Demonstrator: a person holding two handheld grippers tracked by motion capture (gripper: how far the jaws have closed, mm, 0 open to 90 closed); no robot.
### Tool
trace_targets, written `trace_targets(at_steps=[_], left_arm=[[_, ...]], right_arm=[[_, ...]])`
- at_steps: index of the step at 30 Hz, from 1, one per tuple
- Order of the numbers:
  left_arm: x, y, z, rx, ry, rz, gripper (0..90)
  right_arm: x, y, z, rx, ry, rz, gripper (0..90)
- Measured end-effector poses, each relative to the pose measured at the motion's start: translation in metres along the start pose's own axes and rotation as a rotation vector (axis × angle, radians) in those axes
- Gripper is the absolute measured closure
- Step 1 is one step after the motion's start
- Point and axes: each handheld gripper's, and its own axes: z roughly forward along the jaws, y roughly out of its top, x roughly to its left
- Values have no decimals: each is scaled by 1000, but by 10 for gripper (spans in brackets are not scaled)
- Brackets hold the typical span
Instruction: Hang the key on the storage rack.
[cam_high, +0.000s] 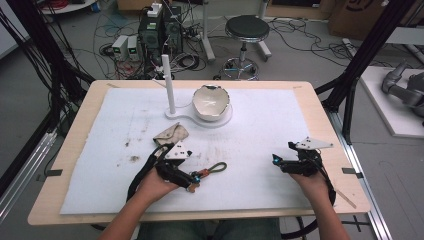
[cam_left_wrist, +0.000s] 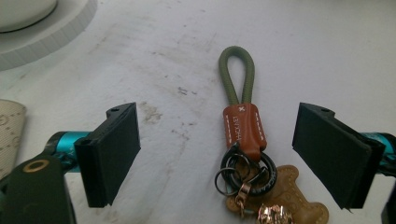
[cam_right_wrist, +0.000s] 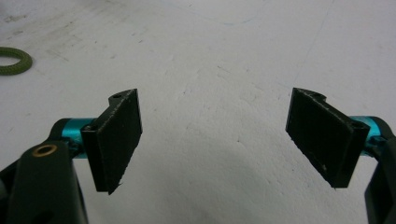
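Observation:
A key chain (cam_left_wrist: 243, 126) lies flat on the white mat: an olive cord loop, a brown leather clasp, dark rings and a tan leather tag. My left gripper (cam_left_wrist: 217, 116) is open, its jaws standing on either side of the clasp without touching it. From above, the key chain (cam_high: 212, 169) pokes out to the right of the left gripper (cam_high: 194, 180). The right gripper (cam_high: 276, 161) rests at the right of the mat, open, and nothing sits between its jaws (cam_right_wrist: 215, 98). The cord loop's end (cam_right_wrist: 14, 60) appears far left in the right gripper view.
A beige pouch (cam_high: 171, 135) lies just beyond my left hand. Farther back stand a white bowl (cam_high: 211, 102) and a white post (cam_high: 168, 85) on a shared white base. The white mat (cam_high: 260, 125) covers most of the wooden table (cam_high: 320, 100).

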Motion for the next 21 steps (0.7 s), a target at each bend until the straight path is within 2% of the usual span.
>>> trace_targets(at_steps=[4, 10, 17, 21], left_arm=[[-3, 1, 11, 20, -2, -10, 184], [-8, 3, 20, 54, -9, 8, 260], [-11, 2, 25, 80, -17, 7, 332], [-11, 1, 26, 95, -9, 4, 381]], right_arm=[[1, 0, 1, 0, 5, -3, 187], [3, 1, 3, 3, 11, -14, 187], [4, 1, 4, 5, 16, -18, 187], [4, 1, 4, 9, 17, -20, 187]])
